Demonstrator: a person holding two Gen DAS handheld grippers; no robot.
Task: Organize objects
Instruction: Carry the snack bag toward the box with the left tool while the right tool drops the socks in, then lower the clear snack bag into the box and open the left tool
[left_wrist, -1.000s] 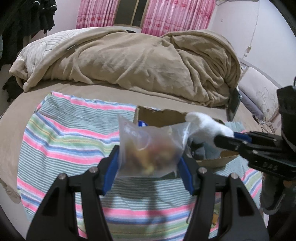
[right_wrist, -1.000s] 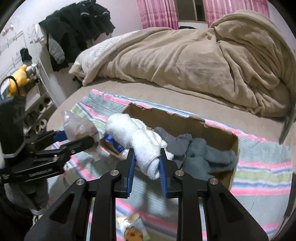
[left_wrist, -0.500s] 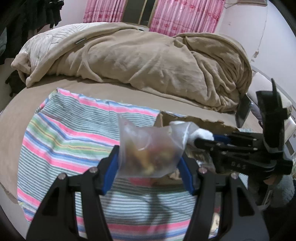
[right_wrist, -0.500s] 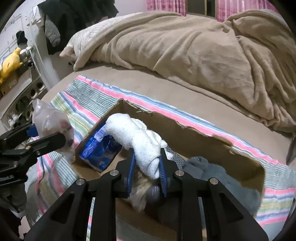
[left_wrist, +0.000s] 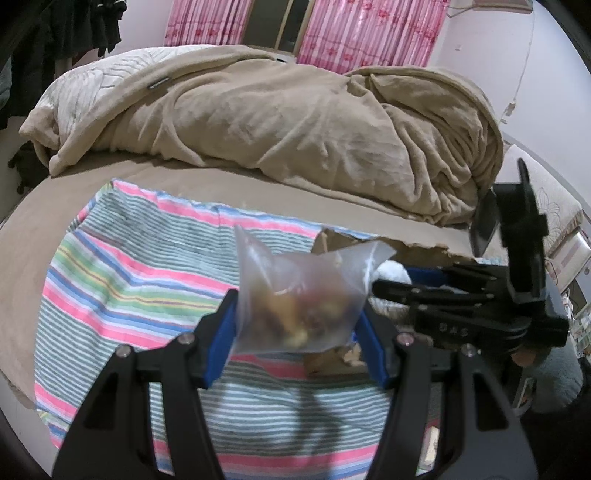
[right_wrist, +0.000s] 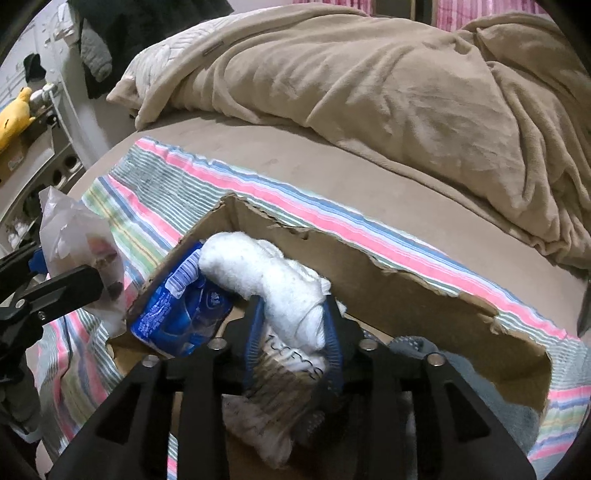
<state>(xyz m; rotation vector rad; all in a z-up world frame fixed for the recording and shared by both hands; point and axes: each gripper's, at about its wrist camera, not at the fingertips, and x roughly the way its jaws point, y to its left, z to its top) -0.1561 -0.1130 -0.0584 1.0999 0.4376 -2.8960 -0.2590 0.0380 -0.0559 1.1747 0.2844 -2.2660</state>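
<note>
Right now the right tongs (right_wrist: 293, 325), clamped on the white sock roll (right_wrist: 266, 277) angled toward upper left, sit over the cardboard box (right_wrist: 369, 280); left tongs (left_wrist: 297, 325) grip the snack bag (left_wrist: 299, 295) just left of it.

Contents of the clear plastic bag (left_wrist: 299, 299): blurred, brownish and yellowish lumps, not identifiable. Cardboard box (right_wrist: 388, 273): near wall and floor largely hidden behind the right tongs (right_wrist: 293, 332) in the right wrist view; grey item (right_wrist: 491, 387) in its right part cut off by the picture's lower edge, and printed lettering under the white sock roll (right_wrist: 273, 280) too smeared to read. Striped cloth (left_wrist: 140, 280): lower portion covered by the left tongs (left_wrist: 297, 332) and cropped at the bottom edge.
</note>
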